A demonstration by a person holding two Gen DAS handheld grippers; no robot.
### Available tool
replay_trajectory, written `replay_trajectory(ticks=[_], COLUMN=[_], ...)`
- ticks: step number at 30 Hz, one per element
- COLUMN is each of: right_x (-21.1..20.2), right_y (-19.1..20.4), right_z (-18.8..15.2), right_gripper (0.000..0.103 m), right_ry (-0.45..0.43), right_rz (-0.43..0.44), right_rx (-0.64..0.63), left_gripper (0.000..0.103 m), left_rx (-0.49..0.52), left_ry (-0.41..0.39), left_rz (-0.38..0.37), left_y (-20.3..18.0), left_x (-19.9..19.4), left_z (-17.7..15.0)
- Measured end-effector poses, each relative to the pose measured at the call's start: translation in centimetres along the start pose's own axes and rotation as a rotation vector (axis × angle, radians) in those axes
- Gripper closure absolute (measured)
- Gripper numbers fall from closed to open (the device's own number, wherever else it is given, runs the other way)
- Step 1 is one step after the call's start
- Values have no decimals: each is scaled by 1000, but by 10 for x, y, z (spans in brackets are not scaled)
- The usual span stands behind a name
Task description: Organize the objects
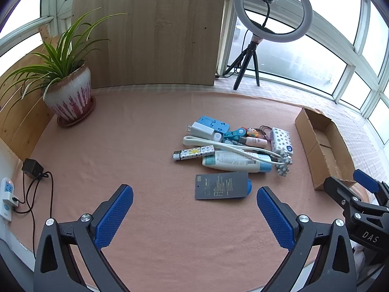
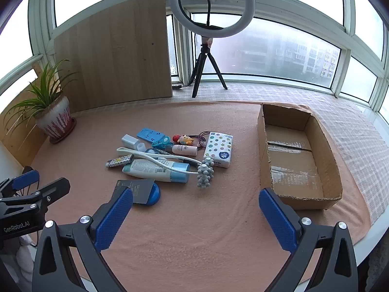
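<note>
A heap of small items lies on the pink cloth: a white-and-blue lotion bottle (image 1: pixel 237 161) (image 2: pixel 155 170), a dark card on a blue disc (image 1: pixel 222 185) (image 2: pixel 141 191), a dotted tissue pack (image 1: pixel 281 140) (image 2: pixel 218 148), a white massager with a grey knobbed head (image 1: pixel 283 163) (image 2: pixel 205 172), a patterned tube (image 1: pixel 194 152) (image 2: pixel 120 161), a white charger (image 1: pixel 203 130) and a blue phone stand (image 2: pixel 150 134). An empty cardboard box (image 1: pixel 321 146) (image 2: pixel 296 155) stands to the right. My left gripper (image 1: pixel 194 216) is open, short of the heap. My right gripper (image 2: pixel 195 219) is open too, holding nothing.
A potted plant (image 1: pixel 69 92) (image 2: pixel 54 116) stands at the back left before a wooden board (image 1: pixel 155 36). A ring light on a tripod (image 1: pixel 272 9) (image 2: pixel 211 7) stands by the window. A power strip and black adapter with cables (image 1: pixel 31 170) lie at the left edge.
</note>
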State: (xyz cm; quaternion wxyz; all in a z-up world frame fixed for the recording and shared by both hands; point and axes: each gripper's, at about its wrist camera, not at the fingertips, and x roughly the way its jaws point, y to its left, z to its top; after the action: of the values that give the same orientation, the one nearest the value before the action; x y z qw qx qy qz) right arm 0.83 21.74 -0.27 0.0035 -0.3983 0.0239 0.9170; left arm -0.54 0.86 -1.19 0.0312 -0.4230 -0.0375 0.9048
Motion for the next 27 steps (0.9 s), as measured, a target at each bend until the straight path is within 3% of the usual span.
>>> replay_trajectory(ticks=[27], right_x=[4], right_y=[-2], right_z=[-5], right_gripper=[0], right_ry=[24], right_rz=[9], right_rx=[6], left_gripper=[0], left_rx=[4], left_ry=[30], left_rz=[-17], left_y=[-1], left_x=[10], left_z=[-2])
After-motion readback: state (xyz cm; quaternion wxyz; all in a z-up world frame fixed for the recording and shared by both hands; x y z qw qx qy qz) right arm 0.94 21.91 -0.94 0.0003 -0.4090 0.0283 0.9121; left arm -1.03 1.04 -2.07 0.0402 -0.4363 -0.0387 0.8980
